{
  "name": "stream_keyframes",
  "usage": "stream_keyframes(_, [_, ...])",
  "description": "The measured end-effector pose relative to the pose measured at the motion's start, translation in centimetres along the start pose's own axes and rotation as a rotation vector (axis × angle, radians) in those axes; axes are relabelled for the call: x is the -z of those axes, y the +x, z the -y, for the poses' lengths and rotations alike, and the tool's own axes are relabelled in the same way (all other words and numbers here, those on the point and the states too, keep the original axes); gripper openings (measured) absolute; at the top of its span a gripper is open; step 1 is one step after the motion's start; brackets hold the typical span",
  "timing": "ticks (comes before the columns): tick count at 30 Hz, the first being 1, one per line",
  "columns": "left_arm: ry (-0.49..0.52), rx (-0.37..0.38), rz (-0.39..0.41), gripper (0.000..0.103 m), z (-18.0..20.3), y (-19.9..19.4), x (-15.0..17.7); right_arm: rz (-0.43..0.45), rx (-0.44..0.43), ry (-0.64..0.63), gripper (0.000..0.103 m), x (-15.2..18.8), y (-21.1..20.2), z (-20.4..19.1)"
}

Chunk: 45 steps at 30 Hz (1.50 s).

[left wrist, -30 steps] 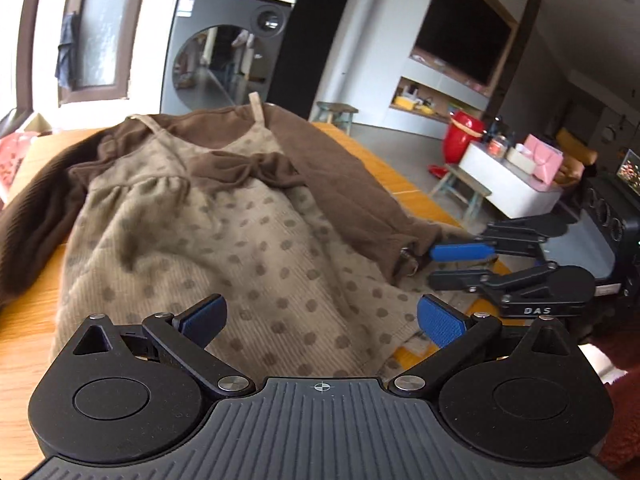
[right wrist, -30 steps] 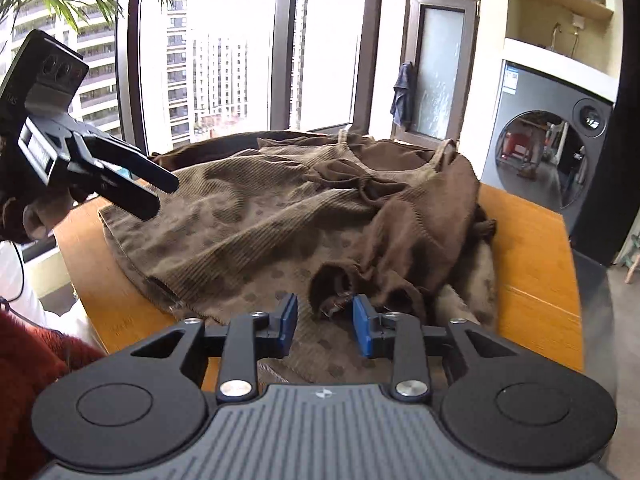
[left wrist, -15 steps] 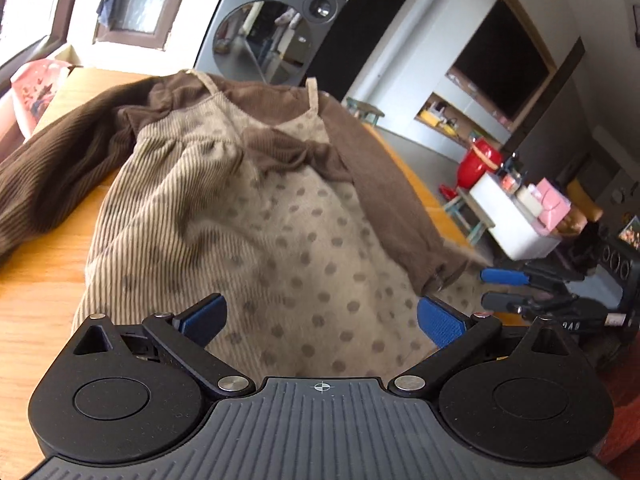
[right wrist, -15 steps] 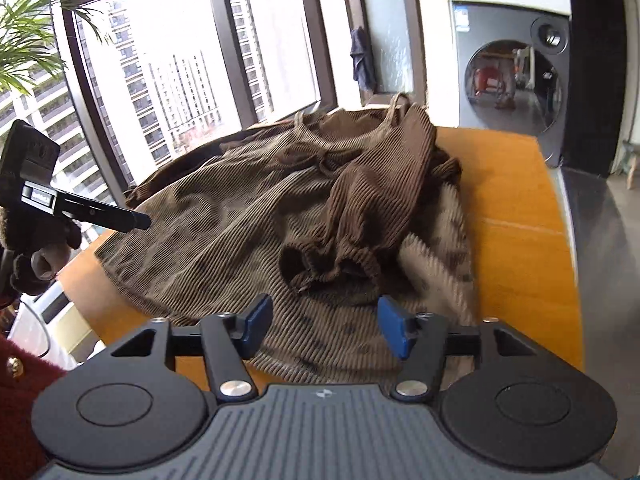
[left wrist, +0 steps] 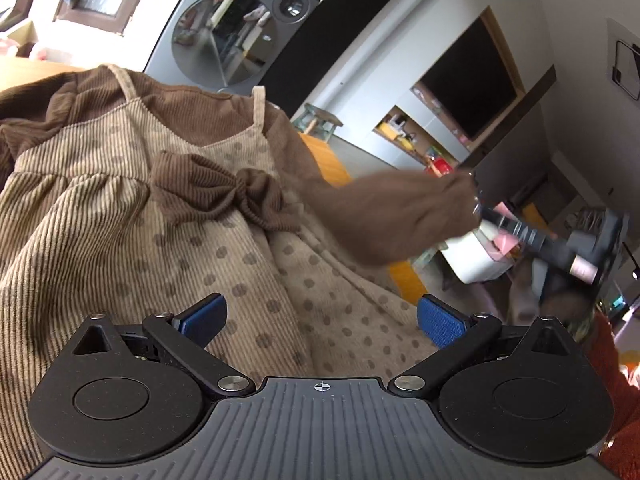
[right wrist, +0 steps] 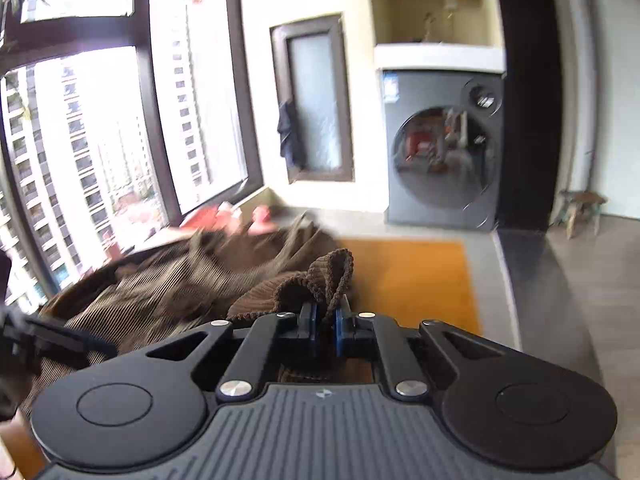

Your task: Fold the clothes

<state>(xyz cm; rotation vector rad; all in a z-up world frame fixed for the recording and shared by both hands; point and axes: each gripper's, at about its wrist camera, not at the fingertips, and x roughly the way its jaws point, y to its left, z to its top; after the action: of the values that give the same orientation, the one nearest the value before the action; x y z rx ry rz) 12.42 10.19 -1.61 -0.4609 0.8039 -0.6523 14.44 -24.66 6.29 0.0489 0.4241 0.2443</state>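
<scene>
A tan dotted corduroy dress [left wrist: 132, 220] with a brown bow [left wrist: 224, 194] and brown knit sleeves lies on the wooden table [right wrist: 408, 276]. My left gripper [left wrist: 320, 318] is open and empty, low over the skirt. My right gripper [right wrist: 325, 326] is shut on the cuff of the dress's brown sleeve [right wrist: 316, 280] and holds it lifted off the table. In the left wrist view the sleeve [left wrist: 396, 210] stretches out to the right, with the right gripper [left wrist: 476, 208] blurred at its end.
A washing machine [right wrist: 444, 148] stands beyond the far end of the table. Large windows [right wrist: 92, 128] run along the left. A small stool [right wrist: 584, 208] stands on the floor at right. A TV wall and shelves [left wrist: 464, 92] lie behind.
My right gripper has closed on the brown sleeve cuff and lifted it up and away from the dress. My left gripper has moved closer over the skirt and stays open.
</scene>
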Motion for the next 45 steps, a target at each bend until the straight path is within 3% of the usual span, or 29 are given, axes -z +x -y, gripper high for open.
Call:
stream_keyframes(2, [-0.038,-0.006,-0.018,0.103,-1.0,0.8,0.4,0.068,0.077,0.054,0.007,-2.8,0.0,3.1])
stream_keyframes(8, [-0.088,0.032,0.024,0.103,-2.5,1.4,1.2,0.033,0.167,0.196,0.007,-4.4,3.4,8.5])
stream_keyframes(11, [-0.068,0.057,0.022,0.103,-2.8,1.4,1.2,0.016,0.212,0.265,0.007,-5.2,5.0,11.1])
stream_keyframes(17, [0.012,0.078,0.046,0.103,-2.6,1.2,2.1,0.005,0.263,0.283,0.007,-6.5,6.9,11.2])
stream_keyframes(20, [0.02,0.08,0.055,0.103,-2.7,1.1,2.2,0.027,0.166,0.251,0.007,-8.8,7.6,7.9])
stream_keyframes(26, [0.03,0.086,0.067,0.103,-2.8,0.8,2.5,0.015,-0.054,0.097,0.006,-13.2,12.0,-2.7])
stream_keyframes(35, [0.037,0.089,0.075,0.103,-2.8,0.7,2.7,-0.129,-0.332,-0.032,0.009,-12.0,18.9,-14.6])
stream_keyframes(37, [0.038,0.089,0.075,0.103,-2.8,0.7,2.6,-0.165,-0.398,-0.026,0.022,-11.3,19.8,-15.7])
stream_keyframes(39, [0.038,0.09,0.075,0.103,-2.7,0.7,2.6,-0.16,-0.445,0.024,0.07,-10.9,19.7,-15.4])
stream_keyframes(42, [0.038,0.09,0.076,0.103,-2.8,0.7,2.7,-0.119,-0.448,0.067,0.075,-10.7,19.1,-13.8])
stream_keyframes(45, [0.04,0.088,0.076,0.103,-2.7,0.7,2.7,-0.107,-0.394,0.132,0.079,-9.6,18.4,-10.7])
